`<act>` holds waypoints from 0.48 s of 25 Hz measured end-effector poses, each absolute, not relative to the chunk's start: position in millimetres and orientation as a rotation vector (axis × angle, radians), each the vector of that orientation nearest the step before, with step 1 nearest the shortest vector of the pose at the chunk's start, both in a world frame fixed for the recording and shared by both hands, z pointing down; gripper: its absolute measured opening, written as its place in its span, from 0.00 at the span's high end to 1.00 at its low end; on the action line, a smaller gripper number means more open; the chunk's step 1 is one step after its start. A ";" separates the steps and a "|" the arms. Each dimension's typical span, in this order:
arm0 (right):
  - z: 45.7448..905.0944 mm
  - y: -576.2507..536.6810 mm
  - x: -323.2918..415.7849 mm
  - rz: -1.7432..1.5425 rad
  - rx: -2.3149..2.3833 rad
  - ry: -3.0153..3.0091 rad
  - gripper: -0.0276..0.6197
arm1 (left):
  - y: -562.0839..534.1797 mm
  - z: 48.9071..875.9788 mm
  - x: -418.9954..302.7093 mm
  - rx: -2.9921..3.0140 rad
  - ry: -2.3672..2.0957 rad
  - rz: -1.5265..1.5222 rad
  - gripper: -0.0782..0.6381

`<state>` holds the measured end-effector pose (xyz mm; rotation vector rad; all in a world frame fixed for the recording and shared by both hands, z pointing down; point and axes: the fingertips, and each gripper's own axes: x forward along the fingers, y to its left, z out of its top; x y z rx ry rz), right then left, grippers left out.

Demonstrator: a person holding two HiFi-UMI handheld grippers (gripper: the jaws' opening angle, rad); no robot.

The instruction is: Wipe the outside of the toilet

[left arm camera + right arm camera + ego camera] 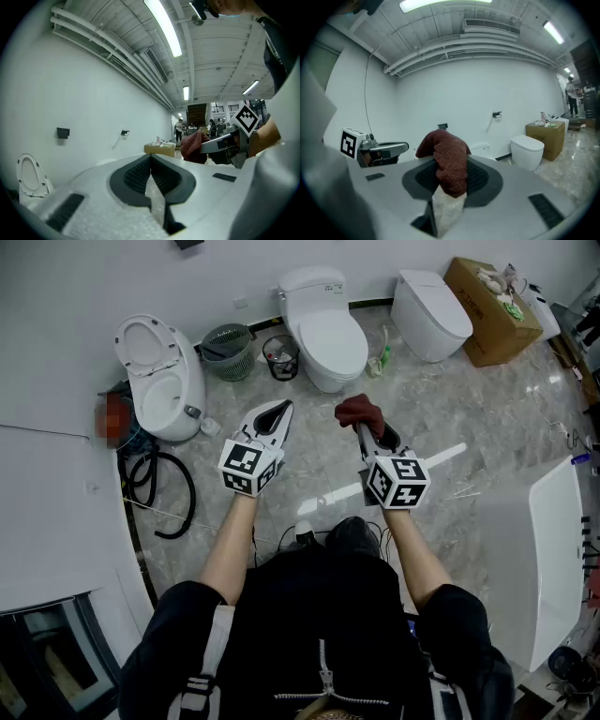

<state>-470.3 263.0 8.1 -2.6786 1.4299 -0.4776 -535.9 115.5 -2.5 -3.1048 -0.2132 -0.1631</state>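
Three white toilets stand along the far wall: one with its lid raised [159, 381] at the left, one with the lid down [323, 329] in the middle, and a third [429, 301] to the right. My right gripper [366, 423] is held in the air in front of the middle toilet, shut on a dark red cloth [360, 412] that bulges over its jaws [445, 154]. My left gripper [277, 413] is beside it, shut with nothing in it [151, 159]. Both are well short of any toilet.
A green mesh basket [228, 351] and a small black bin [281, 357] sit between the left and middle toilets. A cardboard box [492, 310] is at far right, a black hose [155, 488] on the floor at left, a large white fixture [553, 559] at right.
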 end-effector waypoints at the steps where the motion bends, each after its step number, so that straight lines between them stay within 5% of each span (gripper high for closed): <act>1: 7.5 262.0 -469.0 -0.466 -2.675 1.434 0.78 | 114.8 -2.1 -534.2 -3.103 -0.214 -0.163 0.89; 12: 13.2 239.1 -470.4 -0.493 -2.664 1.465 0.78 | 94.0 1.8 -537.3 -3.109 -0.209 -0.150 0.89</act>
